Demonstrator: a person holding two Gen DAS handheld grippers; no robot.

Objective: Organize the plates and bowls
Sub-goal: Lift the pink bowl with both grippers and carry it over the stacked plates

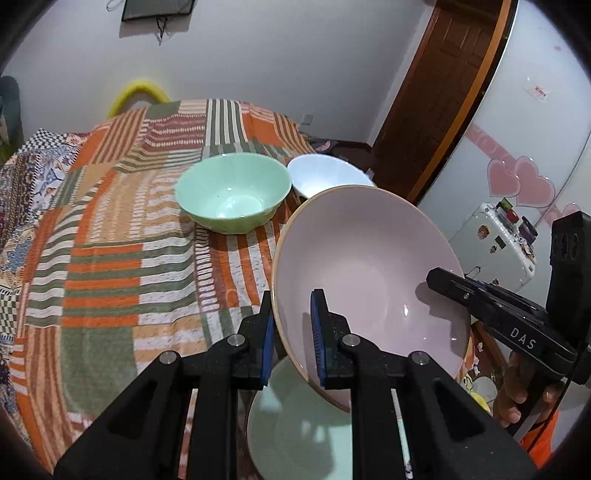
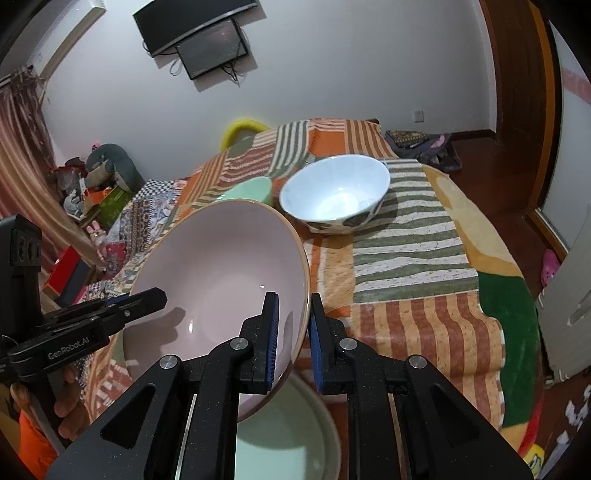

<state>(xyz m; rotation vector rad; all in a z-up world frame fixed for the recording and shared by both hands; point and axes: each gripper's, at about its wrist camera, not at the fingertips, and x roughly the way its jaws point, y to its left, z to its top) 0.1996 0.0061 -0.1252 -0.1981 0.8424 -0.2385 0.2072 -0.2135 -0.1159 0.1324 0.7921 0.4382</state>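
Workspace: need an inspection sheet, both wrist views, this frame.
Surface: striped orange-green patchwork cloth over the table.
Job's things: pale pink ceramic bowl tilted, lifted above pale green plate; mint green bowl and white-blue bowl resting on the cloth.
Clutter: nothing seen on the cloth.
Grippers: left gripper and right gripper each clamp the pink bowl's rim.
Cables: dangling below wall-mounted screen.
Surroundings: brown wooden door, white suitcase.

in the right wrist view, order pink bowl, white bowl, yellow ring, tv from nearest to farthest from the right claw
1. Pink bowl: its rim sits between the right claw's pads.
2. White bowl: ahead on the blanket, slightly right.
3. Yellow ring: past the blanket's far edge, left of centre.
4. TV: high on the back wall.
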